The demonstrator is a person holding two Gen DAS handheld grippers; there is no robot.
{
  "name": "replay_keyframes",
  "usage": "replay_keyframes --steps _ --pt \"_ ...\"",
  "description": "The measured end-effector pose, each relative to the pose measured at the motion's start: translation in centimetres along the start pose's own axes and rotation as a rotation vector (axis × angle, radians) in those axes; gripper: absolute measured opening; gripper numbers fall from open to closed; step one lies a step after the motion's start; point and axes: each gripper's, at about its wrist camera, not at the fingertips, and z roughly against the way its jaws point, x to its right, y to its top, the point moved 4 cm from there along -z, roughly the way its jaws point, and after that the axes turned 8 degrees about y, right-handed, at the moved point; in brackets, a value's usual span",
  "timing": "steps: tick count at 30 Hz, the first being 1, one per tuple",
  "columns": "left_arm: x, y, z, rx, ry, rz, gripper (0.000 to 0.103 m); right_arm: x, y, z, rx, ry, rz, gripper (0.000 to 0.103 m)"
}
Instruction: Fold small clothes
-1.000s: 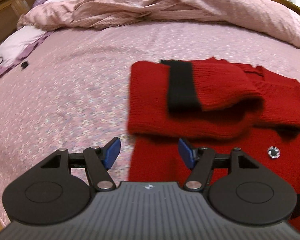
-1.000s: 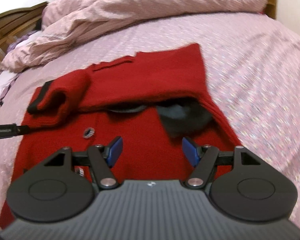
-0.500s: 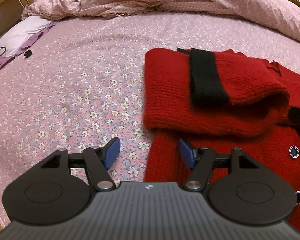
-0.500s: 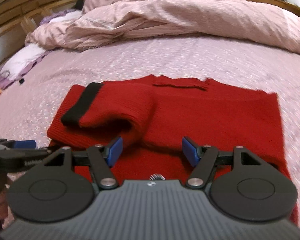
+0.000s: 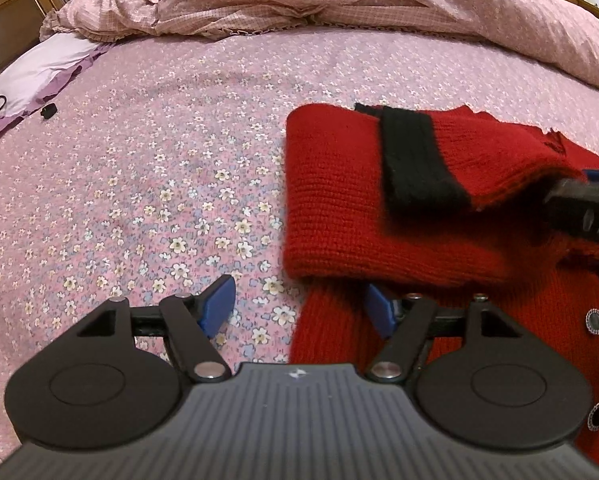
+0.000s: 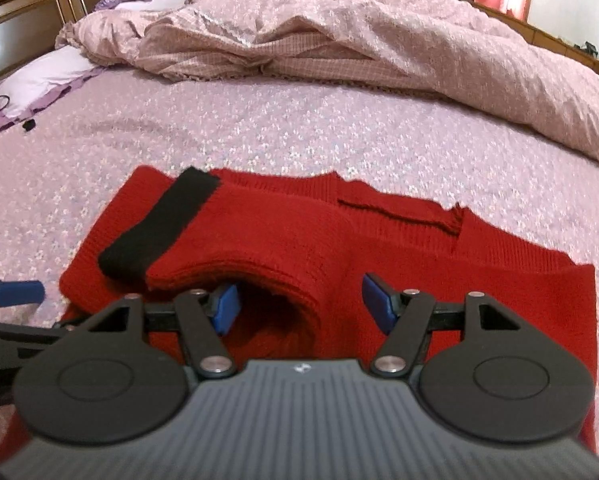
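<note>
Your left view alone shows round metal buttons (image 5: 594,321) on the red knitted cardigan (image 5: 339,216). Left gripper (image 5: 299,310) fingers wide, just opening, straddling its edge; right gripper (image 6: 299,306) fingers half-open, just closing, nothing gripped.

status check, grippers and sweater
Left gripper open, opening, straddling red sweater edge. Right gripper open, closing around folded sleeve. Nothing in the way.

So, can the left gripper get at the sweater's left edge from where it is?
Probably yes. The left gripper, jaws just opened wider, hangs right over the red sweater's edge, one finger over the floral sheet, one over the knit. Nothing lies between; the right gripper is off toward the folded sleeve.
</note>
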Motion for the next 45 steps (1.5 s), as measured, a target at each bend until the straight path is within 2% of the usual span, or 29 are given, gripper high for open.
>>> replay_keyframes --steps 1,2,4,8,11,15,18,20,22,32,45 --pt "0.0 0.1 0.1 0.003 0.003 0.0 0.074 0.1 0.2 0.2 0.015 0.006 -0.008 0.027" --pt "0.0 0.1 0.1 0.008 0.006 0.0 0.074 0.4 0.4 0.5 0.026 0.013 -0.023 0.018" --pt "0.1 0.3 0.2 0.018 0.008 0.001 0.074 1.3 1.1 1.7 0.069 0.011 -0.06 0.017" --pt "0.4 0.4 0.1 0.026 0.014 0.004 0.074 3.2 2.1 5.0 0.177 -0.033 -0.098 0.017" --pt "0.6 0.3 -0.4 0.021 0.021 0.01 0.074 5.4 2.0 6.5 0.212 -0.034 -0.17 0.017" --pt "0.8 0.2 -0.8 0.025 0.029 0.012 0.075 7.8 -0.1 5.5 0.166 -0.021 -0.266 0.019" --pt "0.7 0.1 -0.8 0.021 0.028 0.018 0.075 9.2 -2.0 4.4 0.121 -0.043 -0.35 0.02" --pt "0.6 0.1 -0.9 0.019 0.026 0.021 0.076 9.8 -3.0 4.1 0.115 -0.066 -0.373 0.036" --pt "0.6 0.1 -0.9 0.019 0.027 0.022 0.076 10.2 -3.7 4.6 0.126 -0.08 -0.395 0.043" --pt "0.7 0.2 -0.4 0.018 0.038 0.011 0.076 12.2 -5.9 6.7 0.138 -0.125 -0.452 0.044" --pt "0.8 0.5 1.2 0.035 0.046 -0.025 0.076 15.4 -10.8 11.3 0.074 -0.186 -0.499 0.045"
